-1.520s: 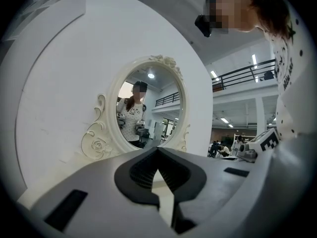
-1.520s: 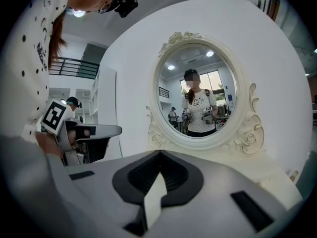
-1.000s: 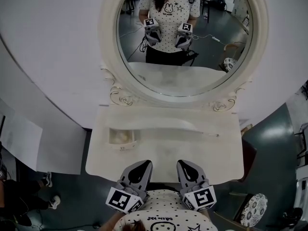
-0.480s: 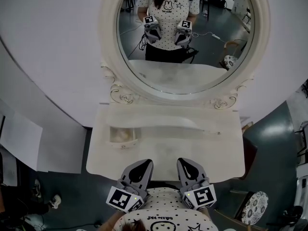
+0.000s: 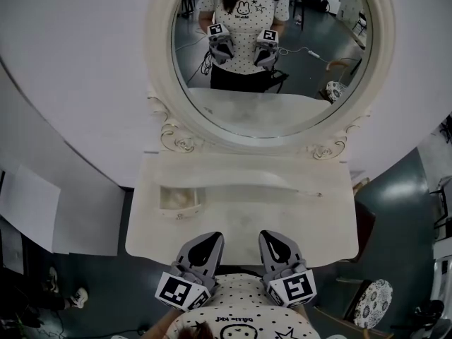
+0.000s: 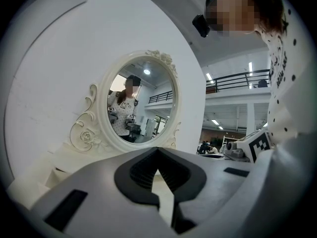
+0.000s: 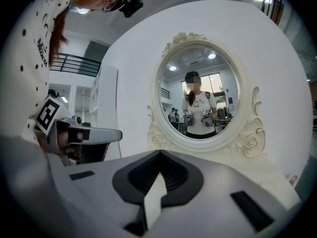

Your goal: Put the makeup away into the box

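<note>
A white dressing table [image 5: 240, 224] stands before me under an oval mirror [image 5: 268, 55]. At its left sits a small open box [image 5: 178, 199] with something pale inside. A thin small item [image 5: 316, 195] lies on the low curved shelf at the right; I cannot tell what it is. My left gripper [image 5: 209, 239] and right gripper [image 5: 274, 236] are side by side at the table's near edge, close to my body. Both are shut with nothing between the jaws. The left gripper [image 6: 157, 150] and right gripper [image 7: 159, 154] both point level at the mirror.
The mirror reflects a person in a dotted shirt [image 5: 246, 20] holding both grippers. A white curved wall panel [image 5: 78, 83] rises behind the table. A patterned round stool [image 5: 373, 306] stands on the dark floor at the lower right, and white sheets [image 5: 35, 210] lie at the left.
Both grippers have kept still. Only the feet of someone at the lower left of the floor have shifted.
</note>
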A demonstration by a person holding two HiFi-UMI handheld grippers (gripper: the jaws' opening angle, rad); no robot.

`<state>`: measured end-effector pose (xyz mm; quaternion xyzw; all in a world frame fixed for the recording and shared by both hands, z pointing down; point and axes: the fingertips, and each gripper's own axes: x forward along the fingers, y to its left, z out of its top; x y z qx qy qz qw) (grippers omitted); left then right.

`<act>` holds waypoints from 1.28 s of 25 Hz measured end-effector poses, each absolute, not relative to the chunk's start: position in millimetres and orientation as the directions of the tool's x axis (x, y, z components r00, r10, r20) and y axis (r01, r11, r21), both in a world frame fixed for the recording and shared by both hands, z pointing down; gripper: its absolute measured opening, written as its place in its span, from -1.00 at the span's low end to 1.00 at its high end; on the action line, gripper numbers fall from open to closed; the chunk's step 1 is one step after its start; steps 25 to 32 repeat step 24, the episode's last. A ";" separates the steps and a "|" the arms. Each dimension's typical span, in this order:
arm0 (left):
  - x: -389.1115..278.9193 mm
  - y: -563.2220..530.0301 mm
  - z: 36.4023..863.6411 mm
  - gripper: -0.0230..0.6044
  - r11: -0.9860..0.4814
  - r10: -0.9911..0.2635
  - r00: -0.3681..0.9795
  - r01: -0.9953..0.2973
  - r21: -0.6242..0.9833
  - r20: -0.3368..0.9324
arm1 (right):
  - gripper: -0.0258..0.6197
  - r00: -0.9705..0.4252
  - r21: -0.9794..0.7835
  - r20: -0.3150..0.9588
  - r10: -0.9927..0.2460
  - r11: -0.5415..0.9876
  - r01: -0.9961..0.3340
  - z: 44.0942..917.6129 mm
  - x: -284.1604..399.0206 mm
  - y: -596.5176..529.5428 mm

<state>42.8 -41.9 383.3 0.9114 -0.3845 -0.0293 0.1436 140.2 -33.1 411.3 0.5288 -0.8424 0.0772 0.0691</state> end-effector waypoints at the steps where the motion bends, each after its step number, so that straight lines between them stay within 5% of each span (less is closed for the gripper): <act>1: 42.2 -42.0 383.3 -0.94 -0.663 -0.710 0.702 -0.693 0.284 0.056 | -0.90 -0.431 -0.057 0.200 -0.880 0.429 -0.902 411.6 139.8 -33.2; 32: 39.0 -35.8 383.5 -0.94 -0.668 -0.706 0.707 -0.685 0.291 0.046 | -0.90 -0.424 -0.045 0.214 -0.880 0.425 -0.904 413.5 135.9 -27.6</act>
